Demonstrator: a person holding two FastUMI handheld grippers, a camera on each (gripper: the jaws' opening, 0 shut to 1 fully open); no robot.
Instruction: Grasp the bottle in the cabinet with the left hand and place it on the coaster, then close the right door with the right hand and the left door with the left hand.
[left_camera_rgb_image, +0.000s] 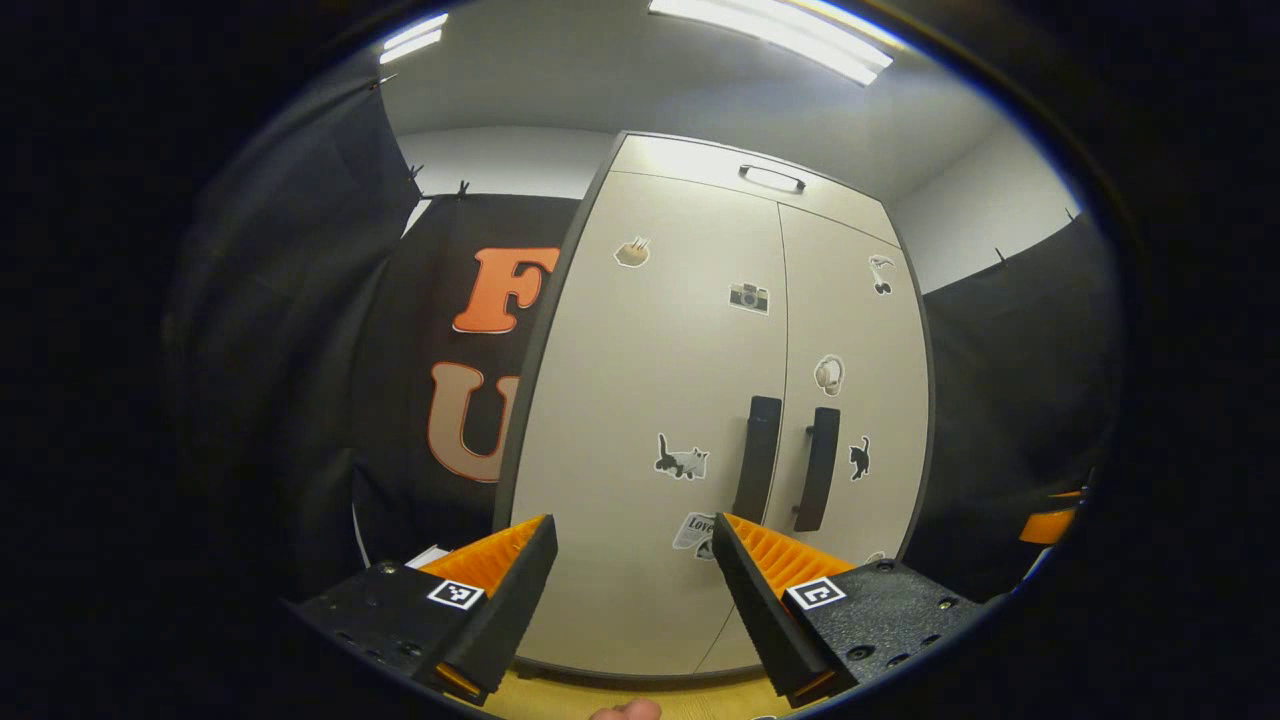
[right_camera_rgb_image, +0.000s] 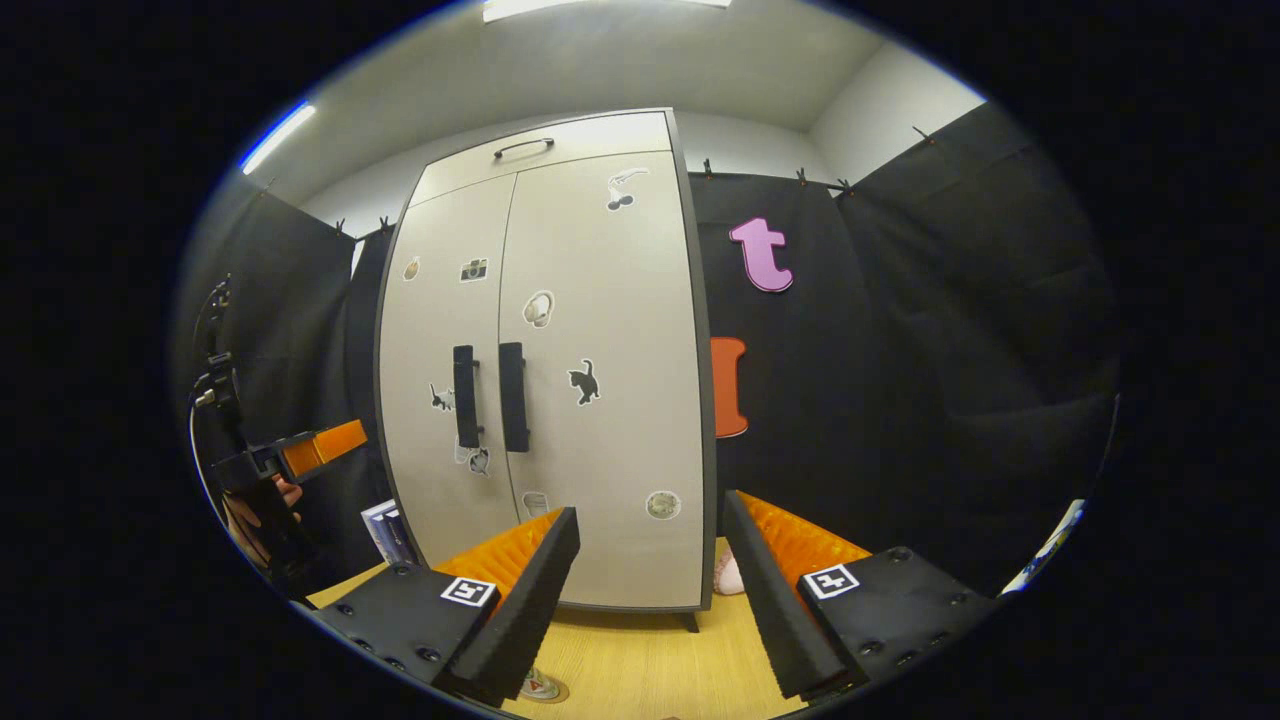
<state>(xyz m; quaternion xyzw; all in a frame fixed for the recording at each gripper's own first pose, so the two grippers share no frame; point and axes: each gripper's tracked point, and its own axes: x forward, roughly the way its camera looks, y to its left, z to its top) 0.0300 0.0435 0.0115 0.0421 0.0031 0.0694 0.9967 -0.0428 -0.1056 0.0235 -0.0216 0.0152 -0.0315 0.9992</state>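
Left gripper (left_camera_rgb_image: 632, 545): fingers spread apart, nothing between them, aimed at the cabinet (left_camera_rgb_image: 640, 420) from close in front. Right gripper (right_camera_rgb_image: 650, 545): likewise parted and empty, facing the same cabinet from farther off.

Cabinet: pale beige, dark-edged, both doors closed. Left door (left_camera_rgb_image: 650, 400) and right door (left_camera_rgb_image: 855, 390) meet at a centre seam, each carrying a black vertical handle (left_camera_rgb_image: 757, 457) beside it and small stickers. A shallow top panel has its own handle (left_camera_rgb_image: 771, 178). The contents cannot be seen through the closed doors.

The right gripper view adds the left gripper (right_camera_rgb_image: 300, 455) at the far left, held in a hand (right_camera_rgb_image: 262, 512), a round coaster (right_camera_rgb_image: 540, 687) on the table just below the near fingers, and a pale pink object (right_camera_rgb_image: 728, 575) beside the cabinet's right corner.

Surface: light wooden table (right_camera_rgb_image: 640, 660). Black cloth walls, white ceiling with strip lights (left_camera_rgb_image: 775, 30).
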